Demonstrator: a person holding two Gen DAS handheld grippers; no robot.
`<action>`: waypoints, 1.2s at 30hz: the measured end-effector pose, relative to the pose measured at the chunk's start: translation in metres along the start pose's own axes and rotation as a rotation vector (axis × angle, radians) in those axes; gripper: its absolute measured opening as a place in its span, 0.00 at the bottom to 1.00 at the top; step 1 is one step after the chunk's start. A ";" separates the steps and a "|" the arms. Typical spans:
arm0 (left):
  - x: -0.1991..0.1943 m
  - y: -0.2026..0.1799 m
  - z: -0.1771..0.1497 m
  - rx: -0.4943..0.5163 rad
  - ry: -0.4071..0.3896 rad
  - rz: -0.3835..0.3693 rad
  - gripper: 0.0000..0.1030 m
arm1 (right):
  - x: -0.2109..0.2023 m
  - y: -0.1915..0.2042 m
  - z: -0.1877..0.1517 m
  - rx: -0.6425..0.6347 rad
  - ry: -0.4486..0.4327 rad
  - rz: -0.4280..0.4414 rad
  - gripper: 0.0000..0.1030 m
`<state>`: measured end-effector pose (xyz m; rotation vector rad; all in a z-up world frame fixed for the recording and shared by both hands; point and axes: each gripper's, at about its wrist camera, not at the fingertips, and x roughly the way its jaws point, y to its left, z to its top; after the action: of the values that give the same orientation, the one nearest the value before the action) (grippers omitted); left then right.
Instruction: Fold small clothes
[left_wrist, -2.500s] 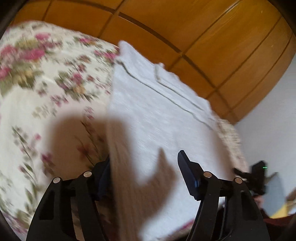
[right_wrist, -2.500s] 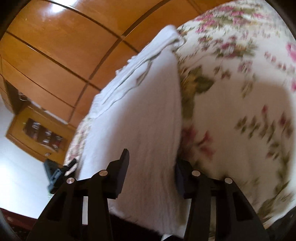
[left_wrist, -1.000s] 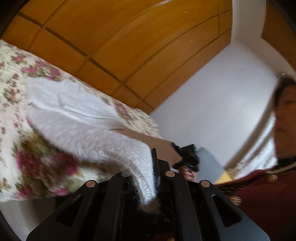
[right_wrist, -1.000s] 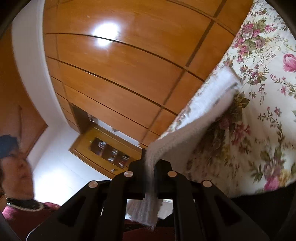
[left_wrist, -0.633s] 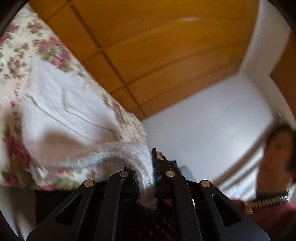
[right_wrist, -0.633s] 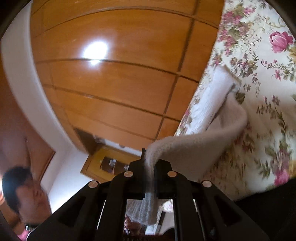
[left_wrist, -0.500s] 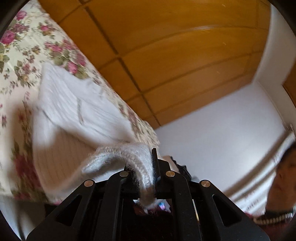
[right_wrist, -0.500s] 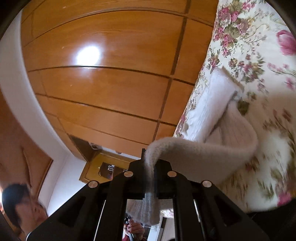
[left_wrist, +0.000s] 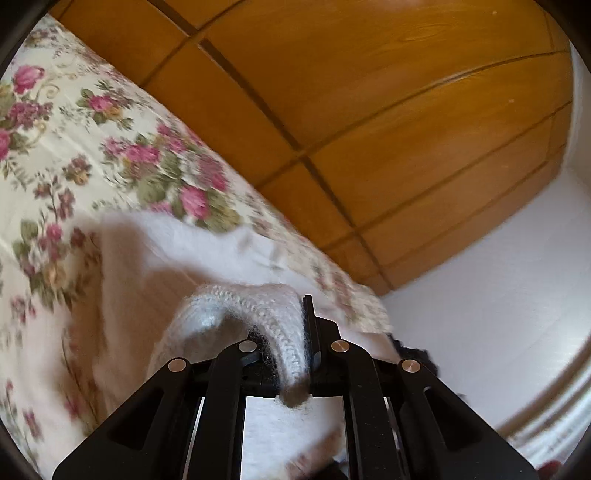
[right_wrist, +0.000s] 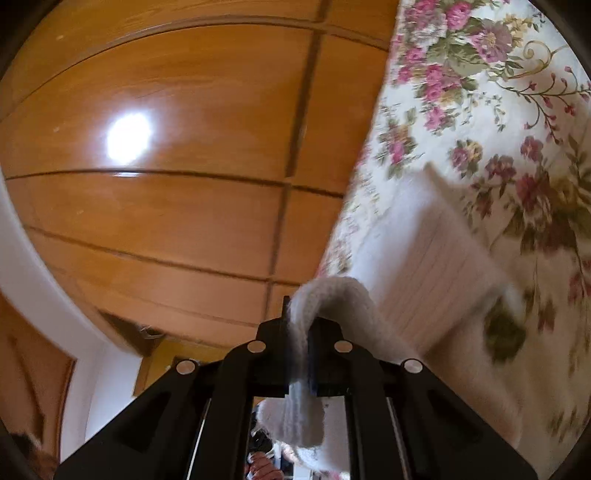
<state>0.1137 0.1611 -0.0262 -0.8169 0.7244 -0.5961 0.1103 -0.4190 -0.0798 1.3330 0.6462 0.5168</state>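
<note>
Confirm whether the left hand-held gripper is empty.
No: the left hand-held gripper is shut on a fold of the white knit garment lifted over the floral bedspread.

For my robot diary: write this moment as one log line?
left gripper: shut on white knit garment | right gripper: shut on garment | surface: floral bedspread

Fuzzy knit garment (left_wrist: 258, 302), glossy wood panels (right_wrist: 166, 221), seemingly cotton floral bedspread (left_wrist: 74, 129).

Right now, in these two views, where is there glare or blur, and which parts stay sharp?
Right wrist view: a bright glare spot on the wooden panels; floral bedspread and white knit garment smeared by motion. Left wrist view: no glare; bedspread blurred, but the left gripper and the knit edge it pinches are sharp.
</note>
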 end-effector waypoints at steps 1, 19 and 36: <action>0.008 0.004 0.001 -0.006 0.001 0.025 0.06 | 0.006 -0.006 0.004 0.012 -0.007 -0.017 0.06; 0.013 0.024 -0.025 0.033 -0.170 0.322 0.82 | 0.030 0.029 -0.030 -0.488 -0.087 -0.491 0.49; 0.164 -0.010 -0.033 0.444 0.141 0.555 0.80 | 0.162 0.006 -0.058 -0.962 0.153 -0.961 0.28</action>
<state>0.1873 0.0245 -0.0896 -0.1452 0.8634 -0.2912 0.1871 -0.2670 -0.1012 0.0107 0.9086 0.0785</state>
